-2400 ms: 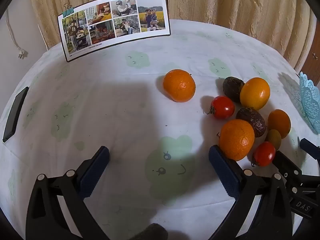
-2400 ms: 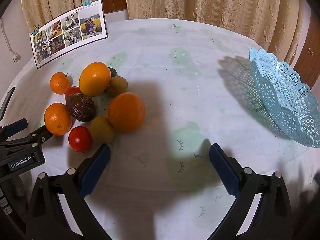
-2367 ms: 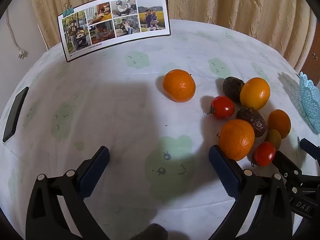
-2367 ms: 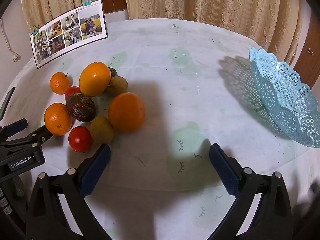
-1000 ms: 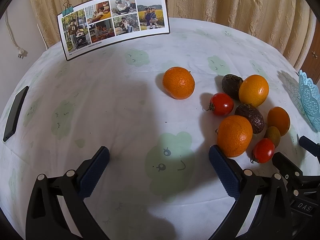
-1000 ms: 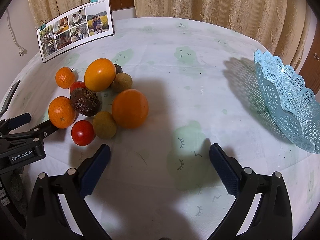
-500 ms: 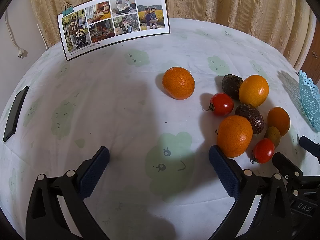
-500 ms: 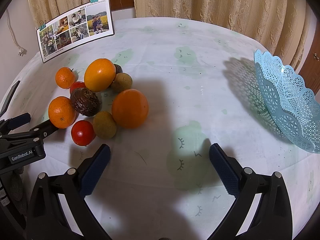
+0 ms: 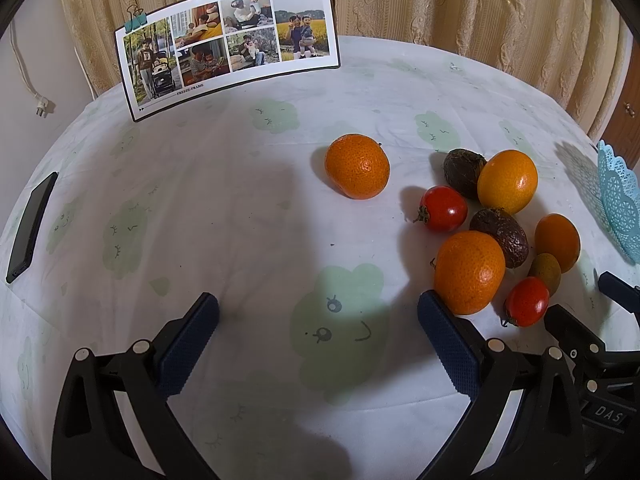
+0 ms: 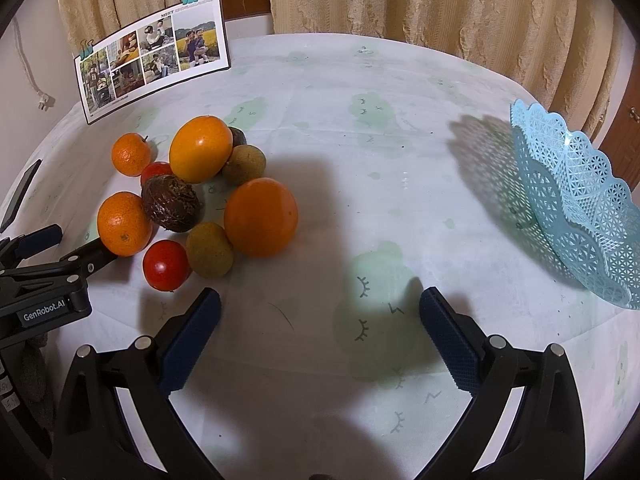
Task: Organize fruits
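Note:
A pile of fruit lies on the table: several oranges, among them a big one (image 10: 260,222) and a lone one (image 9: 357,166), two red tomatoes (image 9: 443,208) (image 10: 166,265), dark passion fruits (image 10: 171,203) and brownish-green small fruits (image 10: 209,250). A light blue lattice basket (image 10: 580,208) stands tilted at the right; its edge shows in the left wrist view (image 9: 620,200). My left gripper (image 9: 318,334) is open and empty, its right finger beside an orange (image 9: 469,272). My right gripper (image 10: 320,330) is open and empty, just right of the pile.
A photo card (image 9: 230,46) held by clips stands at the back of the round table with its white cloth (image 10: 380,160). A black phone (image 9: 30,222) lies at the left edge. Curtains hang behind the table.
Both grippers have shifted only slightly; the fruit pile sits a little differently in each view. Both stay open and no fruit has moved.

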